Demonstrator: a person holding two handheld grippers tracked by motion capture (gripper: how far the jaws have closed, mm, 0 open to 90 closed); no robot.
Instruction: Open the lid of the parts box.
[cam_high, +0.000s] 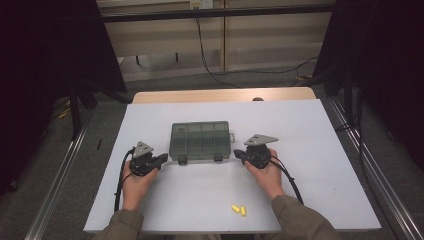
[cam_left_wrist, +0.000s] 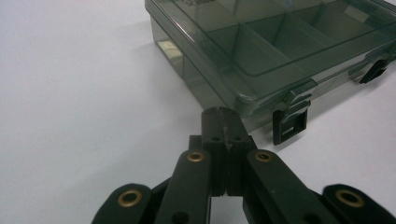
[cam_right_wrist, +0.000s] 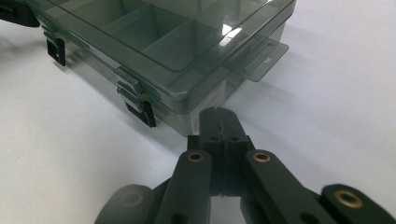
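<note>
Two yellow earplugs (cam_high: 239, 210) lie nearest the person. Beyond, the left gripper (cam_high: 161, 161) and right gripper (cam_high: 239, 155), jaws pressed together and empty, flank a smoky compartment box (cam_high: 200, 140) mid-table: likely light, rigid, slick plastic, best handled at its front latches (cam_left_wrist: 290, 122).

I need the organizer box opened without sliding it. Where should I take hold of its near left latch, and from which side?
Grip the free lower tab of the near left latch on the box, coming from the person's side, low along the table. It hangs down the front wall, hinged at the lid edge, so the tab probably swings outward. The left gripper, jaws closed, sits just beside it and must open first.
</note>
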